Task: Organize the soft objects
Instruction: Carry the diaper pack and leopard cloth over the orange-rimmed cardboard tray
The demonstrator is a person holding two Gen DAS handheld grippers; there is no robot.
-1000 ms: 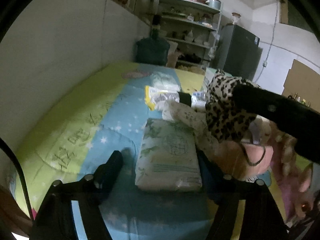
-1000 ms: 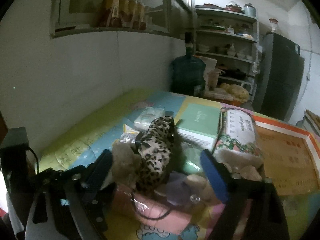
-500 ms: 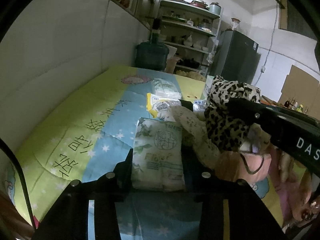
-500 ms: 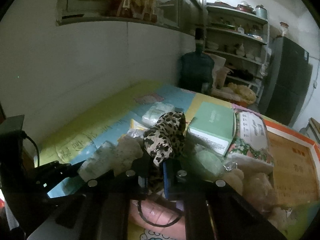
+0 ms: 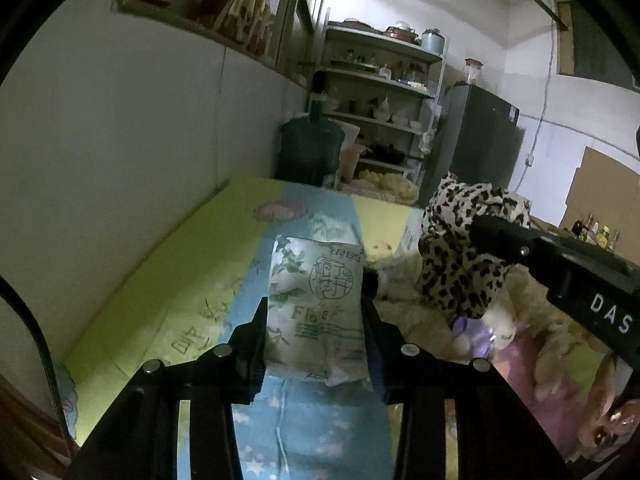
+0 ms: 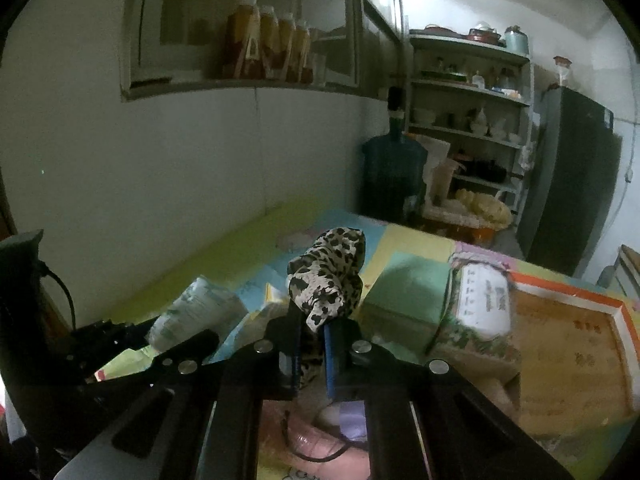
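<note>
Tissue pack (image 5: 316, 304), light and squashy, clamped by its sides in the left gripper (image 5: 314, 320) above the play mat (image 5: 192, 280), and limp leopard-print cloth (image 6: 328, 280), pinched at one end in the closed right gripper (image 6: 316, 344), beside it.

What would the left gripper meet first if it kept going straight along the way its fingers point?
Probably the colourful play mat beyond the floral tissue pack the left gripper holds; no other object clearly blocks that line, though depth is unclear.
</note>
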